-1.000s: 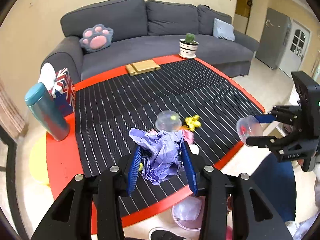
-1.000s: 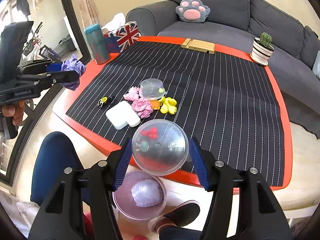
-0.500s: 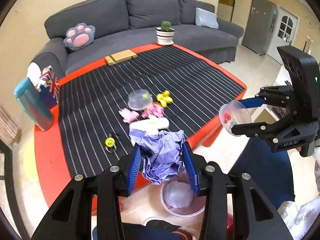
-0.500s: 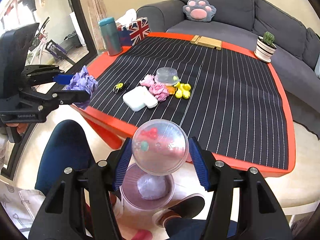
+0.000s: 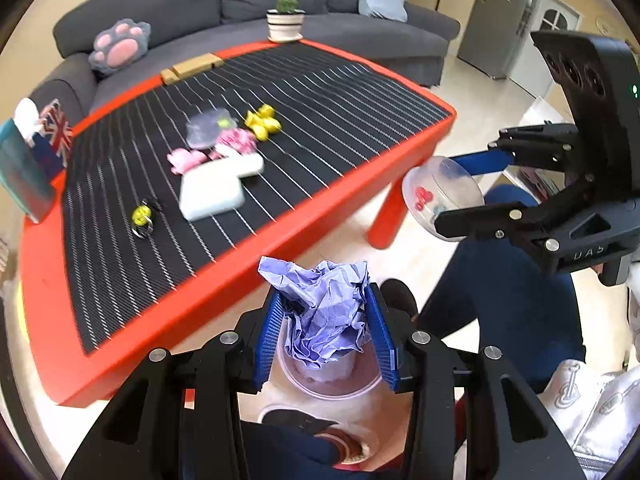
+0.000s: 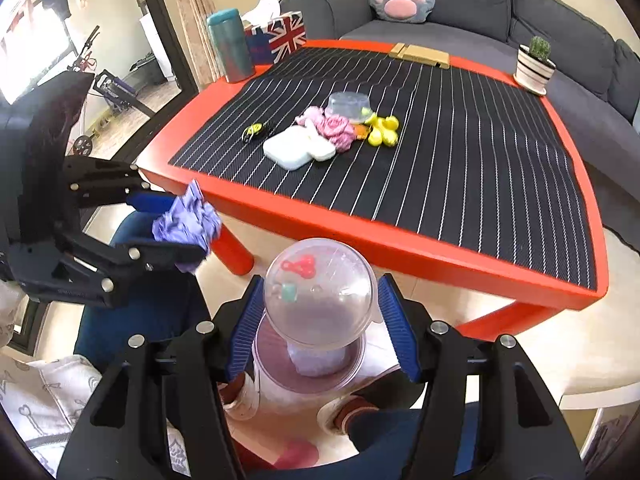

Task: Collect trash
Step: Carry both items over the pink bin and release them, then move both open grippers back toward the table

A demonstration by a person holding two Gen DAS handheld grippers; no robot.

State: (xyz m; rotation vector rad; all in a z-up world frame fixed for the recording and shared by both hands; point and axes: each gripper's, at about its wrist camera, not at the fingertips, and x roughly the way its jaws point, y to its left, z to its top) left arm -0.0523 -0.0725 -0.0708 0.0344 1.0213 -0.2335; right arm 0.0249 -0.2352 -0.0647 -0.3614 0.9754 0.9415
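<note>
My left gripper [image 5: 324,294] is shut on a crumpled purple paper wad [image 5: 326,324], held just above a translucent pink bin [image 5: 332,390] on the floor. In the right wrist view that left gripper [image 6: 180,228] and its paper wad [image 6: 188,220] hang at the left, beside the table leg. My right gripper [image 6: 320,280] is shut on a clear plastic dome [image 6: 320,296] with red and teal bits inside, over the same bin [image 6: 280,376]. A pale wad lies in the bin. The left wrist view shows the right gripper [image 5: 444,192] and the dome [image 5: 436,196] at the right.
A red table [image 6: 400,240] with a black striped mat holds pink wads [image 6: 338,130], a clear tub [image 6: 348,104], yellow toys [image 6: 382,128], white cases [image 6: 292,148], a teal tumbler [image 6: 232,46], a flag box [image 6: 280,38] and a cactus pot [image 6: 534,64]. A person's blue-trousered legs and shoes flank the bin.
Both grippers have drawn back off the table's edge and sunk toward the floor bin, each keeping its load. The bin now sits right under both.
</note>
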